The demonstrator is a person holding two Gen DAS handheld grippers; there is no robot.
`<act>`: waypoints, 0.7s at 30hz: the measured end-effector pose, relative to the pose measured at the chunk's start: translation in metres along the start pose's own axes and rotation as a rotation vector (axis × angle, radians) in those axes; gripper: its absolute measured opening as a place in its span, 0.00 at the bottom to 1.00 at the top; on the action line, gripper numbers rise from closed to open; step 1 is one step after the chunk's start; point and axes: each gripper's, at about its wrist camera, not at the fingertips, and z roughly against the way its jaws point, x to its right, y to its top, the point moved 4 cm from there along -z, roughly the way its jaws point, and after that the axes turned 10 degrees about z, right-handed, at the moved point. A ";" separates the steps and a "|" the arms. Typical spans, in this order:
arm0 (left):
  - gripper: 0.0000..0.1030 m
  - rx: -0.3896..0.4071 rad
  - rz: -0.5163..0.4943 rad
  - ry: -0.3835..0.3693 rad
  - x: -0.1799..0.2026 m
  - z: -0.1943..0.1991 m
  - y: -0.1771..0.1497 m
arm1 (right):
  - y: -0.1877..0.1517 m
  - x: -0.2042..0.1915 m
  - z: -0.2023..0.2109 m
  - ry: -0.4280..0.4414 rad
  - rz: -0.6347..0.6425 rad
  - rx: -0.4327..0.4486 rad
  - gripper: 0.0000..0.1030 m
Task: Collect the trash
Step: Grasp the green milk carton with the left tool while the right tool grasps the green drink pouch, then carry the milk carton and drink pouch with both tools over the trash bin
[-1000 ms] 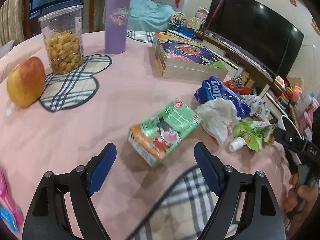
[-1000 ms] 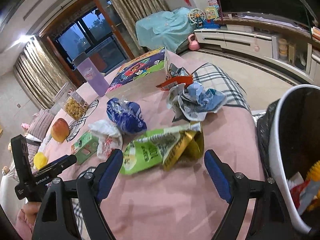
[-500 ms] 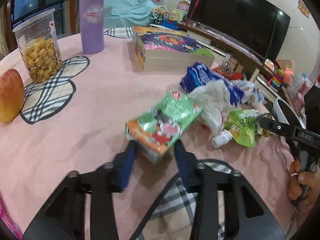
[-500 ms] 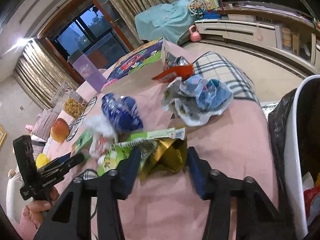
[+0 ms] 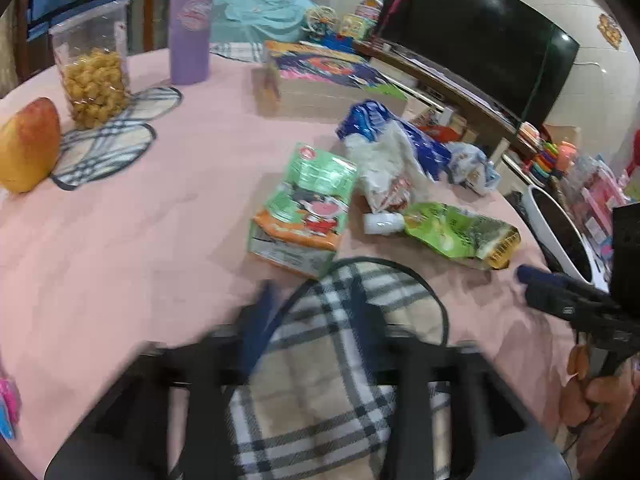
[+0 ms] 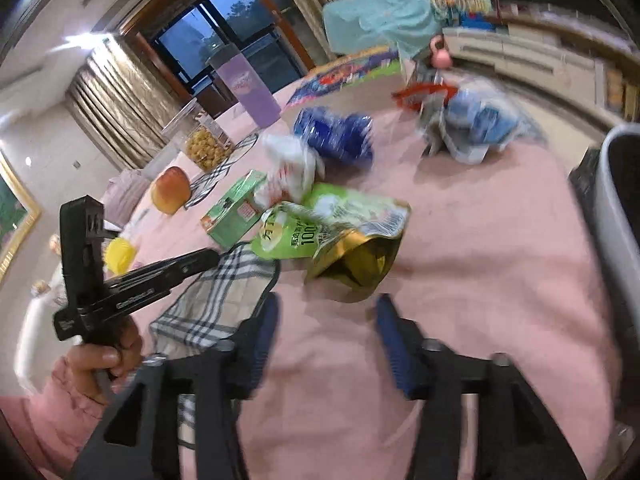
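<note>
Left wrist view looks down on a big round bench with a pink cloth (image 5: 168, 216). Behind it are a wide black flat television (image 5: 472, 40) on a low cabinet and a dark window with striped curtains (image 6: 116, 92). A white plastic trash bin with a black bag (image 6: 612, 208) stands just beside the bench edge.

The trash lies in a bunch near that edge. A flat green and orange cardboard carton (image 5: 304, 208) lies on its side, with its long side running from the left tongs (image 5: 316, 320) toward the far bench edge. A crinkled green and gold foil snack pouch (image 6: 340, 236) lies flat beside it, and its torn gold mouth points at the right tongs (image 6: 326, 328). A crumpled white plastic bag (image 5: 384, 164) and a shiny blue foil wrapper (image 6: 336, 136) sit just behind them.

Both tongs are opening and nothing is between their blue pads. The left tongs hang over a checked cloth mat (image 5: 336, 364), just short of the carton. The right tongs sit near the pouch, not touching it.
</note>
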 end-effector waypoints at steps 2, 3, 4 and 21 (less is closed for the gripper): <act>0.70 0.025 0.016 0.014 -0.002 0.001 0.005 | 0.008 0.003 0.003 -0.029 0.024 0.023 0.86; 0.70 0.023 0.018 0.009 -0.002 0.000 0.006 | 0.011 0.004 0.003 -0.042 0.031 0.029 0.86; 0.71 0.018 0.020 0.008 -0.002 -0.003 0.008 | 0.017 0.007 0.001 -0.056 0.045 0.034 0.86; 0.49 -0.012 -0.033 -0.011 0.007 -0.032 0.025 | 0.039 0.012 -0.057 0.002 0.178 -0.115 0.55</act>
